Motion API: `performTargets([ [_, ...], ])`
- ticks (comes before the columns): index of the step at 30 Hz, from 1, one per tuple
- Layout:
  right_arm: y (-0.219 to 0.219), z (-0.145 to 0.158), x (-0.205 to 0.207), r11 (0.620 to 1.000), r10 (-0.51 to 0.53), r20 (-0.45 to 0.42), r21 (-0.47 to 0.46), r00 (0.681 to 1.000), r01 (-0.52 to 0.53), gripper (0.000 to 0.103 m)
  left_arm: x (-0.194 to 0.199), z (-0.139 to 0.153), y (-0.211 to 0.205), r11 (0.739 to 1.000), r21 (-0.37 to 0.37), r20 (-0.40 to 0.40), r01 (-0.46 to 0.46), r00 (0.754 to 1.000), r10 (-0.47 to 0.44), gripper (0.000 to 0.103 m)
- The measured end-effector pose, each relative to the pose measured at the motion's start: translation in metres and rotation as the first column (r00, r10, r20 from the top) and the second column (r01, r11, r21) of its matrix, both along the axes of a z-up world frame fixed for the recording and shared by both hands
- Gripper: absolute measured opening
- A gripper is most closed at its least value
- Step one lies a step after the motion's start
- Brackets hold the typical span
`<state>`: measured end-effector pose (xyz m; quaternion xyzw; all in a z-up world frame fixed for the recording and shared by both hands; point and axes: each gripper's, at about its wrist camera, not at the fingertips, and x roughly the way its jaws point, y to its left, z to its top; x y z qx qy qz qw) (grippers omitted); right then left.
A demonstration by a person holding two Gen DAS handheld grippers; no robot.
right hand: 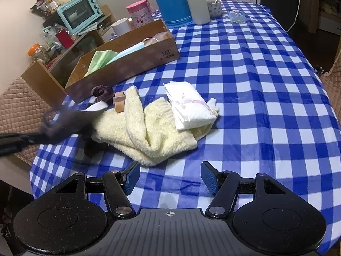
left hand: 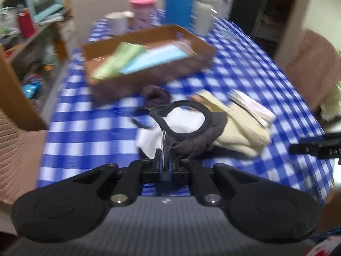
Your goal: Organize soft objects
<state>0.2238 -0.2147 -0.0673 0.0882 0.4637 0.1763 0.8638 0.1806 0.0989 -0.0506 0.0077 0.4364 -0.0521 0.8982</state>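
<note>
While my left gripper pinches the hem of a dark glove, the glove hangs just ahead of the pads, its black-rimmed cuff gaping and blurred. My right gripper stands spread and holds nothing, low over the table. Near it lies a cream fuzzy cloth with a folded white tissue pack resting on it. Beyond sits a cardboard box holding green and blue cloths, all on the blue checked tablecloth; cluttered shelves stand behind.

Matte black hand-held gripper, blue ribbed pads, silver pivot screws.
</note>
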Motion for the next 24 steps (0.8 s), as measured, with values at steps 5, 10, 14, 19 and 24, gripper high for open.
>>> performTargets([
  [5, 0.010, 0.002, 0.010, 1.000, 0.029, 0.016, 0.010, 0.999, -0.030, 0.064, -0.002, 0.009, 0.035, 0.992, 0.074, 0.014, -0.105, 0.994, 0.104, 0.005],
  [10, 0.023, 0.001, 0.016, 0.998, 0.062, 0.019, 0.010, 0.998, -0.063, 0.064, 0.015, -0.014, 0.051, 0.981, 0.059, -0.066, -0.187, 0.980, 0.190, 0.005],
  [14, 0.028, 0.000, 0.019, 0.997, 0.072, 0.016, 0.002, 0.997, -0.072, 0.064, 0.035, -0.039, 0.056, 0.974, 0.067, -0.106, -0.215, 0.969, 0.222, 0.006],
  [19, 0.027, 0.000, 0.019, 0.998, 0.059, 0.015, -0.015, 0.998, -0.058, 0.064, 0.065, -0.073, 0.060, 0.971, 0.107, -0.158, -0.213, 0.961, 0.228, 0.009],
  [24, 0.024, -0.004, 0.020, 0.999, 0.031, -0.003, -0.019, 1.000, -0.031, 0.064, 0.071, -0.084, 0.056, 0.974, 0.148, -0.150, -0.172, 0.969, 0.194, 0.011],
])
